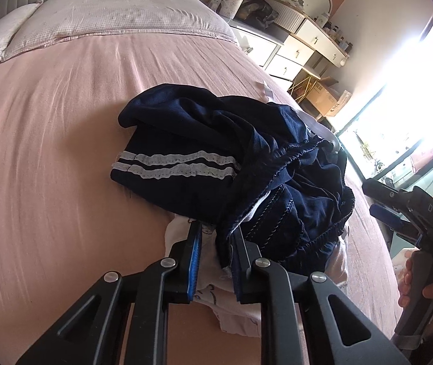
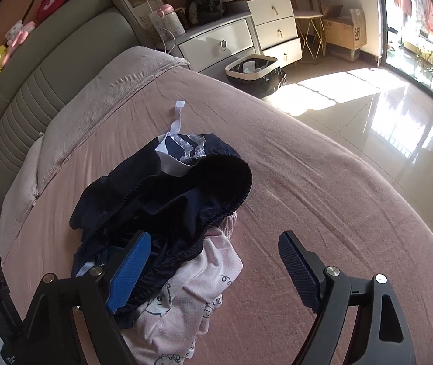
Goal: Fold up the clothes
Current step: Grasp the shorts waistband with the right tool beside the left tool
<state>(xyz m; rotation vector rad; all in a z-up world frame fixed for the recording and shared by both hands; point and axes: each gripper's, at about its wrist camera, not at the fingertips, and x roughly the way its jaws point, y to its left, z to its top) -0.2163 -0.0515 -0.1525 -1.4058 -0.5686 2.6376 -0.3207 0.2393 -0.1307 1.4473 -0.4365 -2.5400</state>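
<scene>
Left wrist view: left gripper (image 1: 216, 237) closed on a dark hem of the navy garment (image 1: 204, 140), at the near edge of the heap on the pink bed (image 1: 49, 152). Navy garment crumpled on top of the pale pink printed garment (image 2: 186, 289), which pokes out beneath the heap's near side. Right gripper (image 2: 216, 261) wide open at the near right of the same heap, blue pad touching navy cloth, the other jaw over bare sheet just beside the pink garment, nothing clamped. Seen also in the left wrist view, at the far right of the heap, with a hand (image 1: 414, 276) on its handle.

Risks from here: a lift on one pinched hem likely to drag the whole tangle, pink garment included, since the layers overlap; thin fold could slip out; right jaws, closing where they stand, could catch both garments at once.

Hard to make out: whether the left jaws pinch only navy fabric or white cloth too; the type of navy garment, though white lace stripes (image 1: 174, 164) and an elastic edge show; the far side of the heap hidden.
</scene>
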